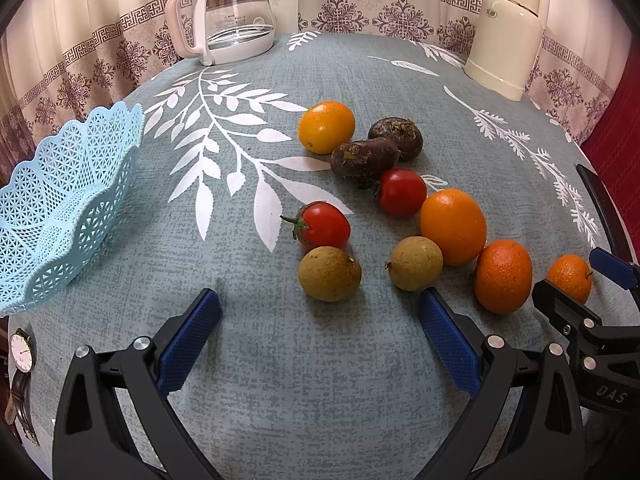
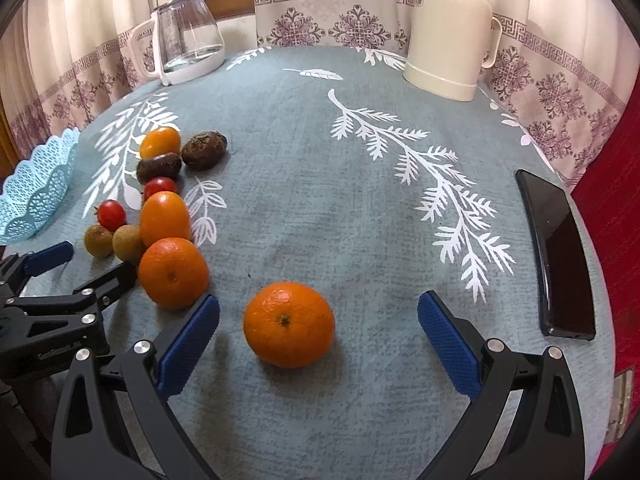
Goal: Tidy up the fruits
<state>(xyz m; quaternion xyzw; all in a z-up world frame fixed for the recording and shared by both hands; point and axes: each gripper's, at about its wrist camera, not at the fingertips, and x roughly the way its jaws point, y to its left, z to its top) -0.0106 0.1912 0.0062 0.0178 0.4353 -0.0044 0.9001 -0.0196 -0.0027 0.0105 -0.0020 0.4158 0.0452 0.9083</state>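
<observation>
Fruit lies in a loose cluster on the blue-grey tablecloth: two brown longans, two cherry tomatoes, two dark water chestnuts, oval kumquats and mandarins. My left gripper is open just short of the longans, nothing between its fingers. A light blue lattice basket stands empty at the left. In the right wrist view one mandarin sits apart, between the spread blue pads of my open right gripper, untouched. The right gripper also shows at the left view's right edge.
A glass kettle and a cream thermos stand at the table's far edge before patterned curtains. A black phone lies at the right edge. A wristwatch lies at the near left. Red fabric borders the right side.
</observation>
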